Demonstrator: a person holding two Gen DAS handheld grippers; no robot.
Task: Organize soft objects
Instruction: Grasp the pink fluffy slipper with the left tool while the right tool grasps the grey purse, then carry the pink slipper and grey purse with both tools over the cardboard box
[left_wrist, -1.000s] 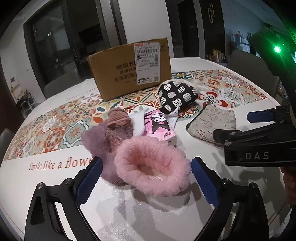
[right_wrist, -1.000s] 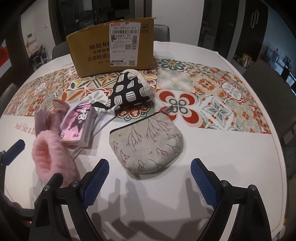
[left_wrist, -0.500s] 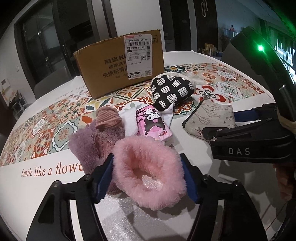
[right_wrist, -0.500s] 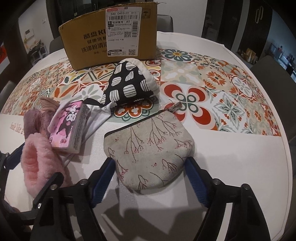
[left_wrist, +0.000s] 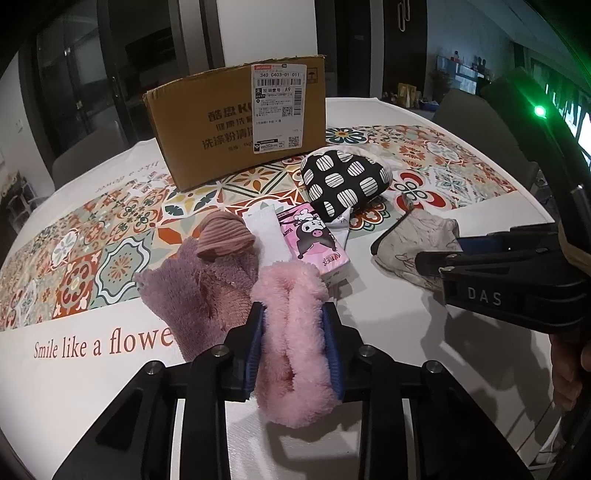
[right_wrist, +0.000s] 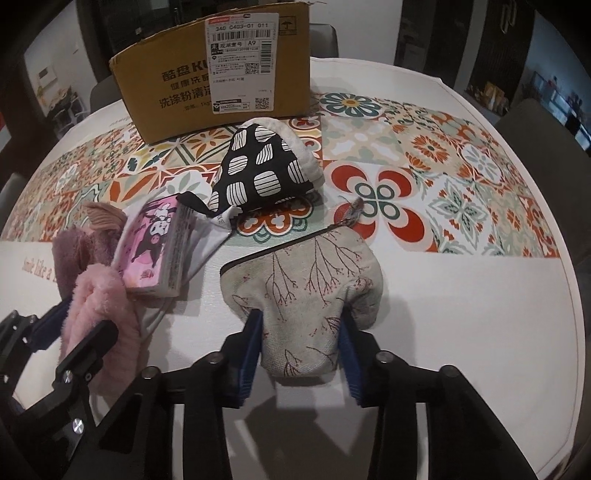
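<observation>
Step in hand: double pick-up, both grippers at the grasp stage. Left gripper has just been closing; its fingers now pinch the pink fluffy ring from both sides, fur squashed narrow betw. the blue pads, ring's far end near the tissue pack. Right gripper has likewise just been closing; fingers clamp the near end of the beige pouch, cloth bunched betw. them, zip edge facing away toward the patterned runner. Both items look to rest on the white tabletop – lift not yet begun, as far as I can judge. Other soft things untouched: purple fluffy piece just left of the ring and touching it, ribbed brown piece on top of it, white sock, spotted black pouch further back. Cardboard box stands behind the pile, top flaps up; prob. the drop target, but the task line doesn't say, so a guess. Next move calls for: lift both straight up w/o dragging neighbours (ring's fur may snag the purple piece or nudge the tissue pack), keep the grippers apart since they sit near each other, then carry over the pile to the box opening. Risk: the pouch is gripped at its edge only, so it may sag or slip.
</observation>
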